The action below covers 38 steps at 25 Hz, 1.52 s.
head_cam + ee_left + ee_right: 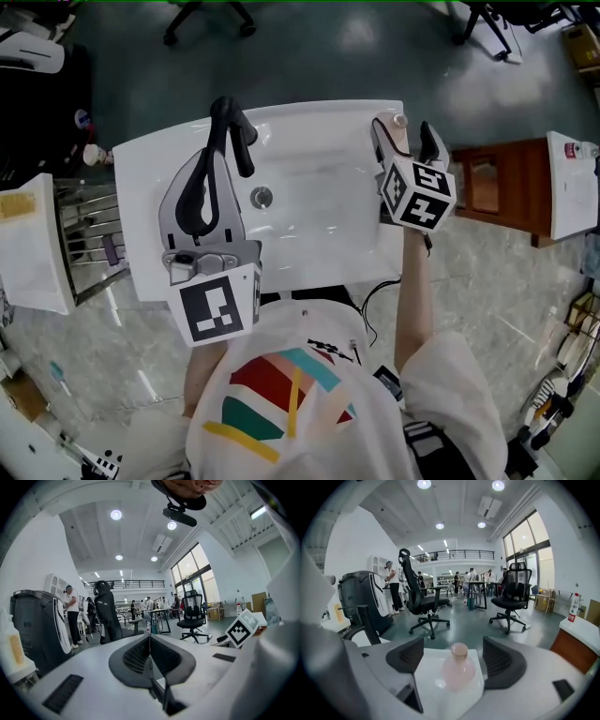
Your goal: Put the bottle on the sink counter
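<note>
Pale pink bottle (459, 670): round belly, short neck, matching cap. It's standing upright on the far right corner of the white sink counter (150, 216). The right gripper (454, 656) has its jaws spread wide either side of it, with a gap showing on both sides. The left gripper (150, 639) is pressed together on nothing, over the counter's left side. A brown wooden cabinet (497, 187) sits just right of the sink, and black office chairs (513, 597) stand on the grey-green floor beyond.
</note>
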### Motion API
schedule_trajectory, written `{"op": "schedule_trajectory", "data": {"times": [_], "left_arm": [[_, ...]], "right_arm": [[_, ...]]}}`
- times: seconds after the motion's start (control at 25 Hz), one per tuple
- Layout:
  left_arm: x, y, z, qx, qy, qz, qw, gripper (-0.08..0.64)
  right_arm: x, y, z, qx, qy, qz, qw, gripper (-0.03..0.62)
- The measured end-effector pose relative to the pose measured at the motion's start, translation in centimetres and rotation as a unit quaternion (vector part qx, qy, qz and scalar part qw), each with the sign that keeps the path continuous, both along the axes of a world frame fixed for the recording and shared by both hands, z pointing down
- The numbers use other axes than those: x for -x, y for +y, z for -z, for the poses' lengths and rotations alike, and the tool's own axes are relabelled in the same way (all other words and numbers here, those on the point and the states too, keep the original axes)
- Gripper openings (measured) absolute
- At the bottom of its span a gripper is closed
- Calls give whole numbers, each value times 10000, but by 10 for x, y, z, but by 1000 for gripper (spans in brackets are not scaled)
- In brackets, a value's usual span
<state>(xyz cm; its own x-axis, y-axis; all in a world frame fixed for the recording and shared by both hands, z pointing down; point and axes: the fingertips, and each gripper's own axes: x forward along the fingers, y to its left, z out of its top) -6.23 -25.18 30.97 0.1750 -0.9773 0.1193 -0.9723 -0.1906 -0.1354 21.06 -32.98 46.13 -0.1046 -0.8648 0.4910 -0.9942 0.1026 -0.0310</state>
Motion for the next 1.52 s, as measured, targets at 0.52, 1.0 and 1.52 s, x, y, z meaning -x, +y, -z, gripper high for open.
{"op": "schedule_trajectory", "data": {"times": [0.52,1.0,1.52], "left_arm": [[32,26,56,-719,420,63,9965,18],[58,51,72,-901,498,-1,9947,18],[63,61,79,-998,553,-46,9935,18]], "right_arm": [[117,80,207,-2301,23,693,9707,168],[223,137,220,-2792,19,1444,9493,12],[229,147,225,-2849,-16,1411,9481,12]]}}
